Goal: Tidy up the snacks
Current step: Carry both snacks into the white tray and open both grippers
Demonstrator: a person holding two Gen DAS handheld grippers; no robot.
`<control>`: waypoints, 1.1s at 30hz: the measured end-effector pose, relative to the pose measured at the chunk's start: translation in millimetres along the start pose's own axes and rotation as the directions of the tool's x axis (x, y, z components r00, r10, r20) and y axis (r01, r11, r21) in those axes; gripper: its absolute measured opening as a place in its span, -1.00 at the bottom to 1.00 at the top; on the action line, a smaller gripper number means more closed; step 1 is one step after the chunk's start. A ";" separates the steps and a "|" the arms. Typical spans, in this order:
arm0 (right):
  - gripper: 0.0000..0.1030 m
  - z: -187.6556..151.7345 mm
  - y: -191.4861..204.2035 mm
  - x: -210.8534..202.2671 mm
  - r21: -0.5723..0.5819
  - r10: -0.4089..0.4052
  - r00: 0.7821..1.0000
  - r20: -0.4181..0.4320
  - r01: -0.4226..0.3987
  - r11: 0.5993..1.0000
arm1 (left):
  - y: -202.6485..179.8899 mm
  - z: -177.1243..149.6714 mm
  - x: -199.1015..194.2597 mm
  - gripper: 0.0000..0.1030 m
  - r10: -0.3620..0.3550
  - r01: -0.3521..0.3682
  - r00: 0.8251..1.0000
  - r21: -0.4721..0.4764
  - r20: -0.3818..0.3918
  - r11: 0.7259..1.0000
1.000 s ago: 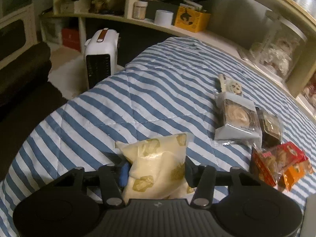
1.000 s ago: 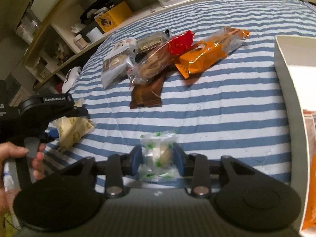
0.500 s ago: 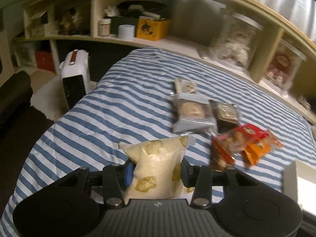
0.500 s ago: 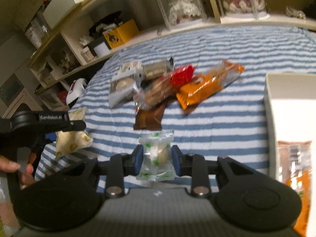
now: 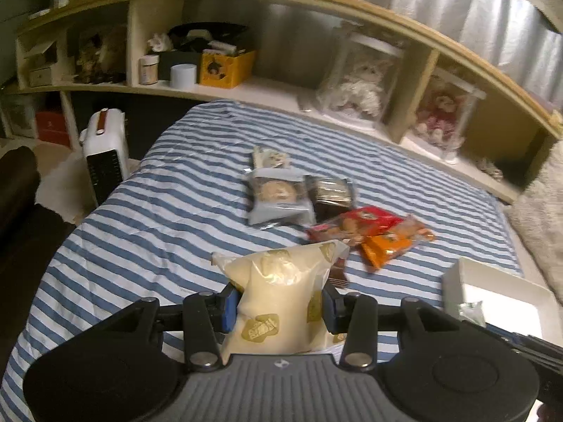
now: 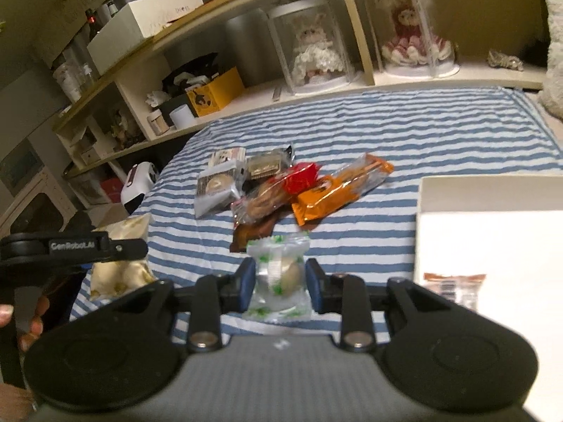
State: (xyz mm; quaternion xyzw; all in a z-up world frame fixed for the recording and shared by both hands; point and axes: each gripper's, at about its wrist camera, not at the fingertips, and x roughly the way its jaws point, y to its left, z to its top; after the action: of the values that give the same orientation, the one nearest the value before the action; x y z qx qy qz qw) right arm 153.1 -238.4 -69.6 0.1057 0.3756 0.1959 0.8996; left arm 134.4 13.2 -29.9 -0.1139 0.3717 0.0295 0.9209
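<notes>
My left gripper (image 5: 278, 307) is shut on a cream-yellow snack bag (image 5: 281, 292) and holds it above the striped bed. The bag also shows in the right wrist view (image 6: 119, 274). My right gripper (image 6: 279, 283) is shut on a small clear packet with green print (image 6: 279, 274), held just left of the white box (image 6: 492, 197). The box also shows in the left wrist view (image 5: 492, 281). A pile of snacks lies mid-bed: a grey cookie pack (image 5: 278, 197), a dark pack (image 5: 330, 193), a red pack (image 5: 355, 225) and an orange pack (image 5: 390, 242).
The blue-striped bed cover (image 5: 176, 211) spreads under everything. The white box holds a wrapped snack (image 6: 454, 285). A shelf unit with doll cases (image 6: 316, 52) runs behind the bed. A white heater (image 5: 105, 147) stands on the floor at the left.
Both grippers have lifted and swung right with their packets. The white box has come further into both views.
</notes>
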 end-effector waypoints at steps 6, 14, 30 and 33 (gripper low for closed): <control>-0.29 0.6 -14.4 -28.0 -0.003 -0.020 1.000 0.005 0.020 1.000 | -28.3 -9.0 -18.2 -0.10 -0.062 0.061 0.998 0.039 0.011 0.997; -0.29 -5.1 -47.1 -73.0 0.009 -0.075 0.996 0.043 0.075 0.997 | -73.2 -26.7 -31.3 -0.10 -0.147 0.148 0.989 0.074 -0.009 0.986; -0.29 -20.6 -125.0 -149.2 0.049 -0.212 0.975 0.069 0.209 0.977 | -170.4 -56.2 -33.6 -0.10 -0.258 0.265 0.964 0.128 -0.067 0.956; -0.29 -22.5 -135.8 -157.3 0.060 -0.228 0.971 0.069 0.224 0.973 | -189.1 -61.6 -30.5 -0.10 -0.273 0.283 0.958 0.142 -0.084 0.949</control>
State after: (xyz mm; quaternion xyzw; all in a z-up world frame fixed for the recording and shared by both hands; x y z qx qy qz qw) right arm 73.2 -427.8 -31.3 0.0929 0.3558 0.0784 0.9266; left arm 97.0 -184.1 -16.3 -0.0952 0.3822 -0.1327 0.9095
